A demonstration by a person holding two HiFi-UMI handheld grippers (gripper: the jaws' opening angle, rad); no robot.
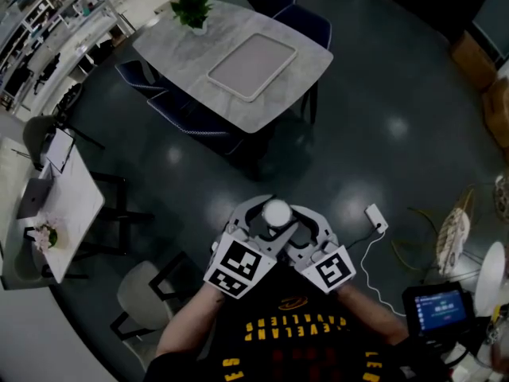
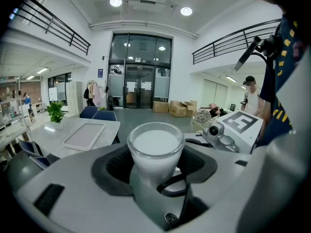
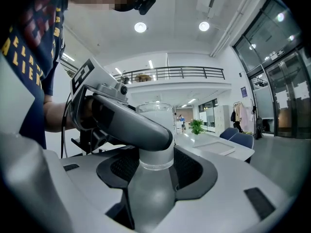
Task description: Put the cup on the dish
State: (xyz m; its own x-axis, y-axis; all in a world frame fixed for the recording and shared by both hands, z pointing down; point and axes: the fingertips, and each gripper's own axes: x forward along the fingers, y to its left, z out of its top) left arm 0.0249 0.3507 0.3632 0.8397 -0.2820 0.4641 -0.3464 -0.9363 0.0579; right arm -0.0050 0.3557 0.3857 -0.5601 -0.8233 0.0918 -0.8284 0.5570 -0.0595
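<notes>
One cup (image 1: 277, 212), clear-walled and white inside. Held upright in mid-air, close before a dark shirt (image 1: 294, 344) with yellow lettering and high over the dark floor (image 1: 382, 134). Clamped on one side by the left hand-held gripper (image 1: 256, 228) and on the other by the right hand-held gripper (image 1: 306, 229), with jaws closed in to the cup's width on both. Seen standing between the black pads in either gripper view. Crossed in the right gripper view by one grey finger of the left hand-held gripper, pressed against the wall. Well apart from the rectangular dish (image 1: 253, 64), flat on a pale bench (image 1: 179, 50) ahead. Near that dish, at the bench's far corner, a potted plant (image 1: 193, 10); around the bench, dark blue chairs (image 1: 302, 21).
</notes>
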